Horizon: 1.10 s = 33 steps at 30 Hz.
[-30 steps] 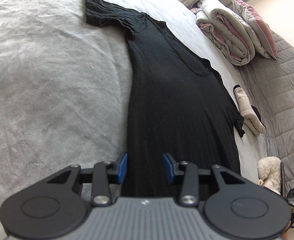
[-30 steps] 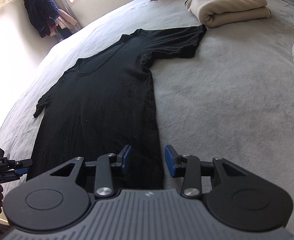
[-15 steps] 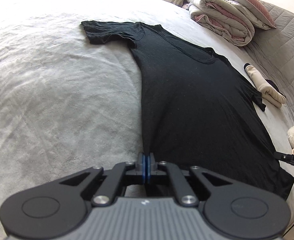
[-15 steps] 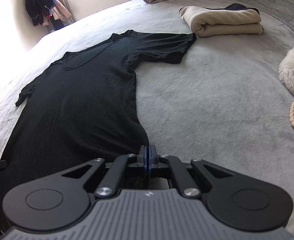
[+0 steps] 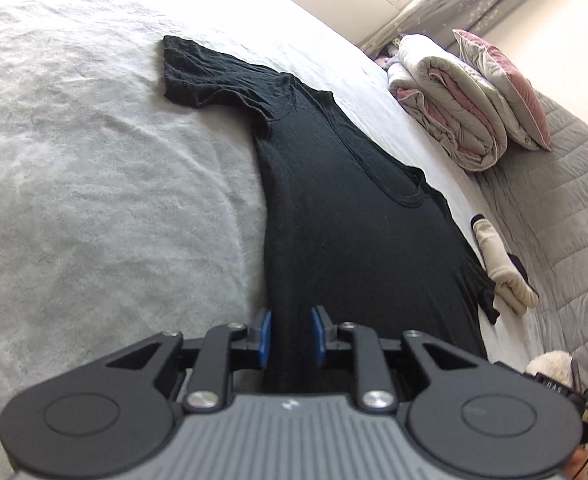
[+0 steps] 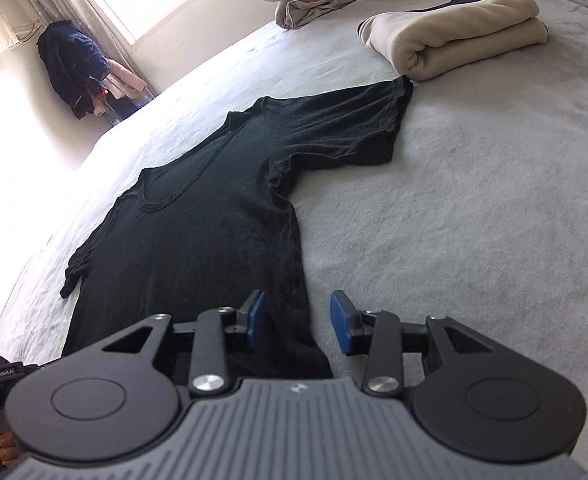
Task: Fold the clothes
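Observation:
A black T-shirt (image 5: pixel 354 220) lies flat and face up on the grey bed cover (image 5: pixel 94 200), sleeves spread, hem toward me. My left gripper (image 5: pixel 291 337) sits low over the hem's left corner. Its jaws are opening, and shirt fabric lies between the blue pads without being pressed. In the right wrist view the same T-shirt (image 6: pixel 214 220) runs away from my right gripper (image 6: pixel 297 324). Those jaws are opening too, and the shirt's right side edge and hem corner lie loose between them.
A folded beige garment (image 6: pixel 454 36) lies just past the right sleeve. A rolled quilt (image 5: pixel 446 120) and a pillow (image 5: pixel 502 88) are at the head of the bed. A white plush toy (image 5: pixel 550 364) sits at the right. Clothes hang in the corner (image 6: pixel 78 68).
Both grippers stood open a second ago, then shut on the hem corners half a second ago. Now both have opened again and the hem lies loose on the bed.

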Motion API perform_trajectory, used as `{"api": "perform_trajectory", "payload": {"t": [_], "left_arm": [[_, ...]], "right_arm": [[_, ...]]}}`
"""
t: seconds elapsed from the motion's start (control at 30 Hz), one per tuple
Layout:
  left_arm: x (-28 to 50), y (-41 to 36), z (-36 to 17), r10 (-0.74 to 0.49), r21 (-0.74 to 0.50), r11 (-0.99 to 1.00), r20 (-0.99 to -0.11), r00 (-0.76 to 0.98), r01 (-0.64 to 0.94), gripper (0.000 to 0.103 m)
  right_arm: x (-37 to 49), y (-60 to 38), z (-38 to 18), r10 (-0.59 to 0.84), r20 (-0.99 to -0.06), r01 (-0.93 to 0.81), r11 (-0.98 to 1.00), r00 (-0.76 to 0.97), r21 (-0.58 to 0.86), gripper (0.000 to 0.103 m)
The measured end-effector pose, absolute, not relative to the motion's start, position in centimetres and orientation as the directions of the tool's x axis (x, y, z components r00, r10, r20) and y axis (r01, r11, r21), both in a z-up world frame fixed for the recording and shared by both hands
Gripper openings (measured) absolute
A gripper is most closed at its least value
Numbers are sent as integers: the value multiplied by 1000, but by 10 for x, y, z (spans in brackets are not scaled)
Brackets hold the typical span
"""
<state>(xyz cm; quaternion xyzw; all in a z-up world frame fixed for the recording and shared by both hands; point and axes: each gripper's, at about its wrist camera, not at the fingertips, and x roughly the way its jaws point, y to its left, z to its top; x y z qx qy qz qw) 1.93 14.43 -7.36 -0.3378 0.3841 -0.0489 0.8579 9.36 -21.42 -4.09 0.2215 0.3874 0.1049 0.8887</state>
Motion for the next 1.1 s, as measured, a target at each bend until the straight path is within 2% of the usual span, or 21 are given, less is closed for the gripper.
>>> {"api": "perform_trajectory", "payload": {"t": [0.13, 0.17, 0.2, 0.23, 0.27, 0.37, 0.47, 0.53, 0.57, 0.63, 0.67, 0.7, 0.77, 0.83, 1.03, 1.07, 1.1], "left_arm": [[41, 148, -81, -357, -688, 691, -592, 723, -223, 21], [45, 146, -81, -351, -687, 690, -594, 724, -229, 21], [47, 143, -80, -336, -670, 706, -602, 725, -230, 17], [47, 141, -78, -309, -647, 725, -613, 727, -237, 2], [46, 139, -76, -274, -620, 743, -624, 731, -250, 2], [44, 133, -70, -193, -553, 788, -641, 743, -272, 2], [47, 135, -69, -197, -550, 791, -645, 738, -269, 4], [51, 139, -70, -214, -564, 782, -644, 734, -267, 5], [53, 141, -70, -224, -573, 775, -642, 733, -265, 5], [57, 144, -71, -235, -592, 764, -626, 744, -257, 11], [59, 145, -72, -239, -600, 759, -617, 750, -252, 12], [61, 146, -73, -243, -610, 752, -608, 756, -249, 14], [66, 147, -75, -250, -629, 738, -592, 766, -245, 16], [70, 147, -76, -256, -641, 731, -576, 776, -234, 22], [76, 151, -80, -266, -660, 717, -556, 788, -224, 21], [77, 151, -81, -261, -654, 722, -558, 788, -224, 21], [78, 150, -80, -253, -642, 734, -563, 787, -224, 19]], "right_arm": [[106, -206, -45, 350, -623, -40, 890, 699, 455, 37], [108, -205, -46, 347, -621, -44, 892, 703, 449, 33], [109, -204, -48, 345, -617, -51, 896, 707, 442, 19], [110, -203, -49, 342, -615, -57, 899, 711, 434, 8], [111, -204, -50, 333, -619, -49, 902, 712, 429, 0], [111, -213, -51, 295, -614, -12, 907, 732, 422, 0], [111, -221, -51, 281, -610, 9, 904, 741, 428, 2], [113, -224, -51, 302, -599, 6, 890, 742, 455, 10], [116, -226, -50, 322, -590, 3, 876, 740, 482, 17], [122, -227, -49, 337, -582, 8, 861, 740, 509, 18], [125, -227, -50, 343, -575, 10, 853, 743, 522, 24], [128, -227, -51, 349, -567, 11, 845, 746, 535, 34], [133, -224, -51, 364, -546, 8, 827, 755, 562, 46], [140, -218, -50, 363, -538, -1, 830, 761, 558, 47], [155, -208, -56, 356, -505, -20, 831, 787, 555, 47], [157, -206, -57, 357, -505, -27, 836, 786, 548, 46], [159, -204, -58, 357, -506, -34, 841, 785, 541, 39]]}}
